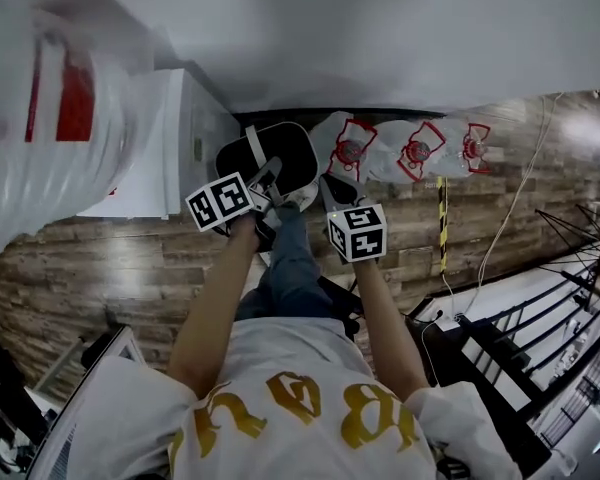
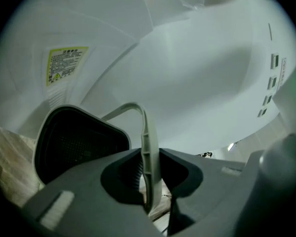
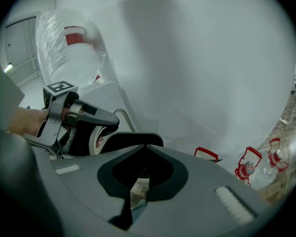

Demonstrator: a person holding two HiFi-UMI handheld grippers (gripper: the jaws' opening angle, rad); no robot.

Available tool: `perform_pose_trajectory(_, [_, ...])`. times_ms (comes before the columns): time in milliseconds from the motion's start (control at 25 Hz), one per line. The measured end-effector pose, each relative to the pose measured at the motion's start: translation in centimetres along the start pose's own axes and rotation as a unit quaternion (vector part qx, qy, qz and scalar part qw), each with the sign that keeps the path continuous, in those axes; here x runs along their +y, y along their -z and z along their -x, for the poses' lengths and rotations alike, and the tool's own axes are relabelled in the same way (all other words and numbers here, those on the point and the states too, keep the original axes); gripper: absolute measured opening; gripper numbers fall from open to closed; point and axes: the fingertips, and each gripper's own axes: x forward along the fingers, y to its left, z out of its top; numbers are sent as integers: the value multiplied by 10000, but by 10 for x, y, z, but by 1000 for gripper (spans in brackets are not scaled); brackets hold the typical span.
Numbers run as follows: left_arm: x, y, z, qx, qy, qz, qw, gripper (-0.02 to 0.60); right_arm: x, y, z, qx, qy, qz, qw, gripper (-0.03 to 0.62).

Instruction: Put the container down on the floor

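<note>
A black container (image 1: 285, 153) with a pale grey bail handle (image 1: 252, 148) hangs above the wood floor (image 1: 100, 258), near the white wall. My left gripper (image 1: 270, 183) is shut on that handle (image 2: 144, 142), which stands upright between the jaws in the left gripper view, with the container's dark mesh body (image 2: 74, 147) to the left. My right gripper (image 1: 330, 190) sits just right of the container with its jaws together and nothing seen between them. In the right gripper view my right gripper (image 3: 144, 149) points at the container's black edge (image 3: 133, 138), and the left gripper (image 3: 108, 120) shows beyond.
A white cabinet (image 1: 170, 138) stands left of the container. A big plastic-wrapped bundle (image 1: 50, 118) fills the upper left. Clear bags with red prints (image 1: 410, 153) lie along the wall. A black wire rack (image 1: 560, 308) is at the right.
</note>
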Motion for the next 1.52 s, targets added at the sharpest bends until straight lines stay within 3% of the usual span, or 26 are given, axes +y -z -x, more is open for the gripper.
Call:
perform_pose_trajectory(360, [39,5,-30,182,-264,138,9994,80,-16,22,-33,374,-160,6,9992,29])
perform_pose_trajectory(600, [66,9,-43,152,-374,243,9989,80,-14,23,-53,148,-585,44,9982,29])
perform_pose_trajectory(1320, [158,32,-87,329,-804,565,9946,80,-20,78,-123,634,-729,280,9949,29])
perform_pose_trajectory(1520, [183,33,-98,371,-888,644,9933,80,-19,91,-142,724,-783,-70,9943,29])
